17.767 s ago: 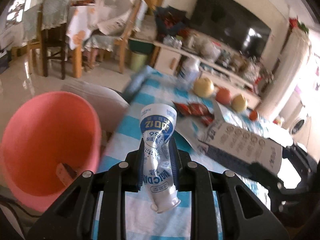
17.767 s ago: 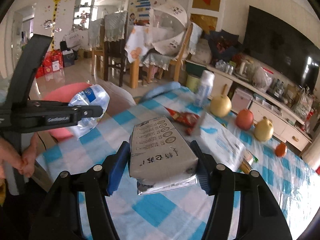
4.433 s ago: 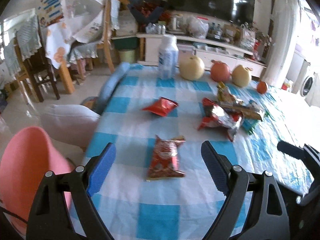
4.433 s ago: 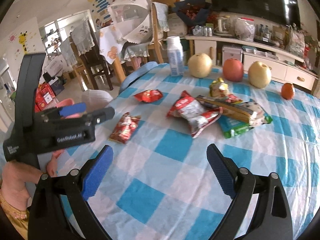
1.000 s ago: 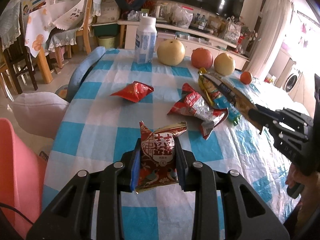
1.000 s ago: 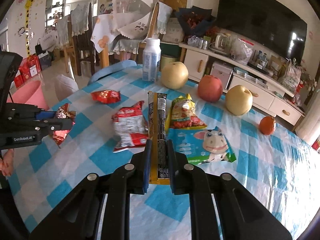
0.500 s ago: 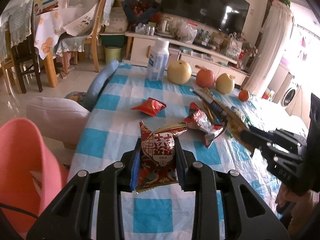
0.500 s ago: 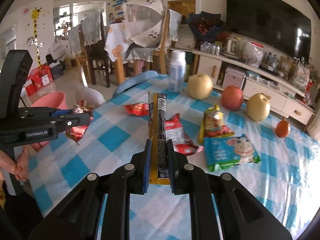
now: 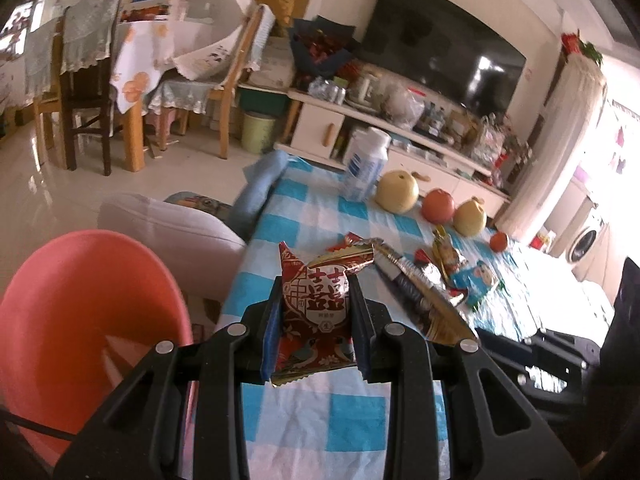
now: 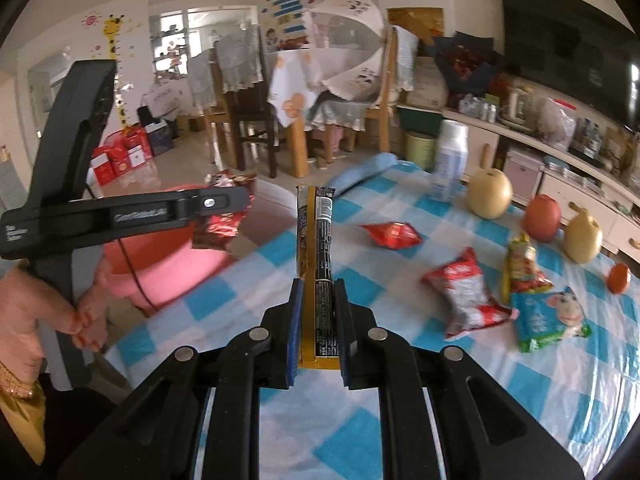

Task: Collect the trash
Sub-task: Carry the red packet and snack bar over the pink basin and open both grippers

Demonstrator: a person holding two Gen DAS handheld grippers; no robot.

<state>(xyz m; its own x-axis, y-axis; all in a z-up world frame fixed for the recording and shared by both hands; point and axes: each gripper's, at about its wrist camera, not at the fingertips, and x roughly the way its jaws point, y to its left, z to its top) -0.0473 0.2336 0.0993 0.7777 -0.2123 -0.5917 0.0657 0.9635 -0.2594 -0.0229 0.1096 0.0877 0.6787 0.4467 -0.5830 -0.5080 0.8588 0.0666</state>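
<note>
1. Sunlit living room: a table (image 10: pixel 460 380) under a blue-and-white checked cloth fills the foreground, with a dark television, a low white cabinet and dining chairs behind it.

2. At left, the left gripper (image 9: pixel 316 320) is clamped on a red snack packet (image 9: pixel 316 304), its blue pads pressing both sides; the packet stands upright, its torn foil top splayed above the fingers.

3. Seen from the right wrist camera, that same gripper (image 10: pixel 224 204) reaches across the frame with the packet (image 10: pixel 220 224) hanging in front of the pink bin (image 10: pixel 160 264), which stands beside the table's near-left edge. A person's hand (image 10: pixel 60 312) grips the handle.

4. At centre, the right gripper (image 10: pixel 318 320) is closed on a long gold-and-black wrapper (image 10: pixel 316 248), held on edge and pointing straight away from the camera, above the cloth.

5. Left on the cloth: a red crisp bag (image 10: pixel 392 234), a red-and-white snack bag (image 10: pixel 464 292), a yellow-and-red packet (image 10: pixel 520 264) and a green-and-blue cartoon pouch (image 10: pixel 548 320), the last 3 lying close together.

6. Farther back stand a white bottle (image 10: pixel 452 164), 2 pale pears (image 10: pixel 490 194), a red apple (image 10: pixel 542 218) and 1 small orange fruit (image 10: pixel 620 278).

7. From the left wrist camera, the bin's (image 9: pixel 80 320) open mouth sits low at left, just beside the table edge.
</note>
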